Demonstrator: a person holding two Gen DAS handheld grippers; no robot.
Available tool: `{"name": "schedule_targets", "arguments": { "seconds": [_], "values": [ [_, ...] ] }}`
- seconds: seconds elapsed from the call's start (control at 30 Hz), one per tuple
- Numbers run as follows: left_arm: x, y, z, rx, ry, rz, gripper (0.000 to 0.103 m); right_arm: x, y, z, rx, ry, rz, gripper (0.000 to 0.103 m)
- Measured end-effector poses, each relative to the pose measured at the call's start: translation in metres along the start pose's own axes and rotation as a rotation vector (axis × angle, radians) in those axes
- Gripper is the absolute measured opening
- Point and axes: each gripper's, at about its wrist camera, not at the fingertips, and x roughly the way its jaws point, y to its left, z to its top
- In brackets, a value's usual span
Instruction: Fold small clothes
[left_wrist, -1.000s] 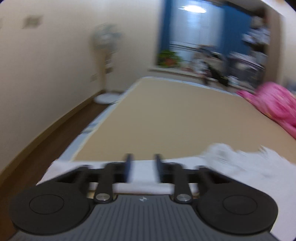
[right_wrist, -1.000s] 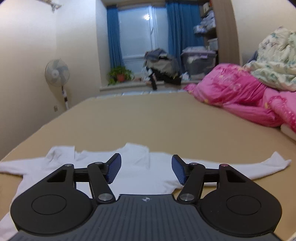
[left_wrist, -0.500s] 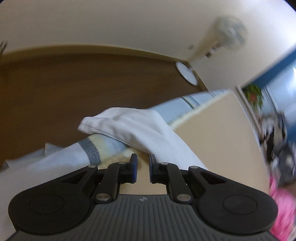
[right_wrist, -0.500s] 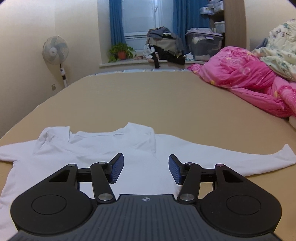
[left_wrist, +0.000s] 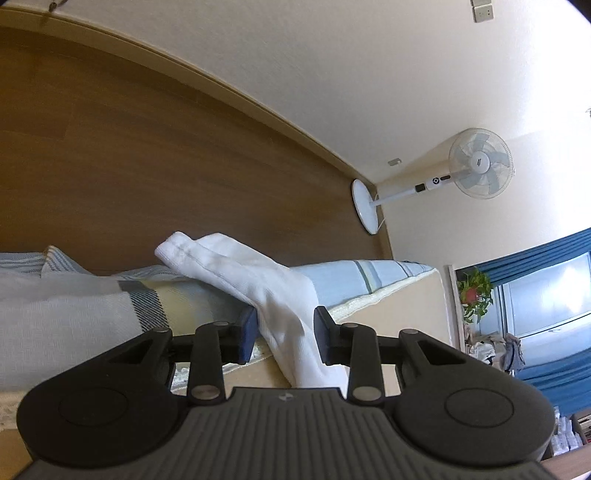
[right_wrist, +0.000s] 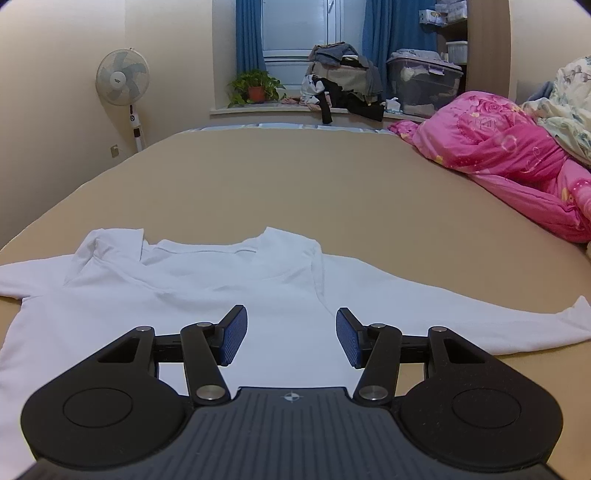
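Now the left gripper (left_wrist: 284, 334) straddles the sleeve (left_wrist: 258, 291), jaws apart. Right gripper (right_wrist: 291, 338) hovers above the shirt (right_wrist: 207, 280), jaws wide apart.

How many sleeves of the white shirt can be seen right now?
2: the left sleeve hangs over the bed edge between the left gripper's fingers; the right sleeve lies spread across the bed.

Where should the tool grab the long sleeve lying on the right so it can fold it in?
Take the right sleeve by its cuff, coming from above and to the right. It lies flat and stretched out on the bed, its free end farthest from the shirt's body, so lifting there should carry the whole sleeve inward. The right tool is open.
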Motion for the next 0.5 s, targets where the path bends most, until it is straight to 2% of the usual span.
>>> {"name": "schedule_targets", "arguments": {
  "seconds": [0.03,0.1,0.17,0.23,0.27,0.3,0.4,0.43,0.5],
  "values": [
    [0.001,0.000,0.001,-0.006,0.011,0.008,0.036,0.000,0.001,0.000,-0.001,0.002,0.001,0.055],
    [0.000,0.000,-0.003,0.002,0.020,0.036,0.028,-0.001,0.003,0.000,-0.006,0.003,0.004,0.055],
    [-0.001,-0.001,-0.004,0.003,0.012,0.058,0.028,-0.002,0.004,0.000,-0.014,0.003,0.010,0.055],
    [-0.003,-0.002,-0.013,0.020,0.008,0.099,0.018,-0.004,0.005,-0.001,-0.017,0.002,0.012,0.054],
    [-0.002,-0.006,-0.015,0.045,0.000,0.128,0.010,-0.003,0.005,-0.001,-0.015,0.003,0.011,0.055],
    [-0.005,-0.011,-0.018,0.077,-0.019,0.150,0.008,-0.003,0.005,-0.001,-0.012,0.005,0.009,0.055],
    [-0.017,-0.048,-0.033,0.253,-0.115,0.179,0.006,-0.003,0.006,-0.001,-0.006,0.013,0.004,0.055],
    [-0.024,-0.070,-0.045,0.355,-0.155,0.162,0.006,-0.003,0.006,-0.002,-0.004,0.017,0.003,0.055],
    [-0.033,-0.108,-0.075,0.521,-0.167,0.071,0.006,-0.003,0.007,-0.002,-0.006,0.027,0.001,0.055]
  ]
}}
